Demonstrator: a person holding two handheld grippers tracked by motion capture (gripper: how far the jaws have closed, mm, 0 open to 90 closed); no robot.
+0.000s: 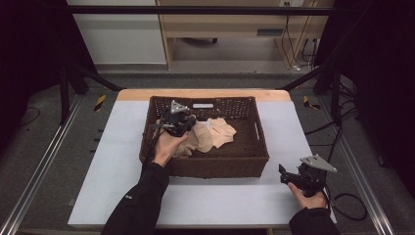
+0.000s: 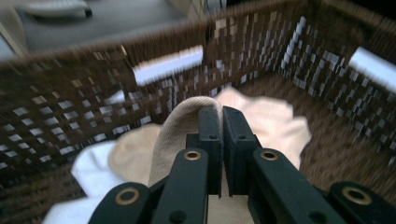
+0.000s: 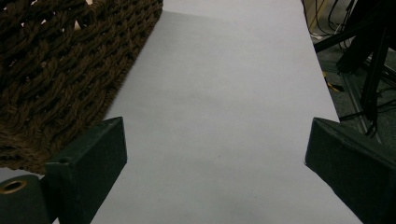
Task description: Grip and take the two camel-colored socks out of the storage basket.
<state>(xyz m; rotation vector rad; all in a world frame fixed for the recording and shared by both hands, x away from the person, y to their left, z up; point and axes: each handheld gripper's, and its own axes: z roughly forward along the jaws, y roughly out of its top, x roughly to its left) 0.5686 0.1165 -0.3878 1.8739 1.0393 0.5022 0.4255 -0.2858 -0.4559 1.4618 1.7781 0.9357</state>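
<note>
The person looks to be at the picking-up step: the left tool (image 1: 180,119) is down inside the brown wicker basket (image 1: 254,147), its jaws clenched on a fold of beige cloth (image 2: 180,123) that drapes over the jaw tips. The rest of that cloth, with a paler piece beside it, lies just beyond and below the tool on the basket floor. My guess is the next move is a straight lift, high enough for the trailing fabric to clear the basket wall. The right tool (image 1: 284,175) rests on the white worktop (image 1: 220,200) outside the basket's near corner, jaws wide apart, gripping nothing.
</note>
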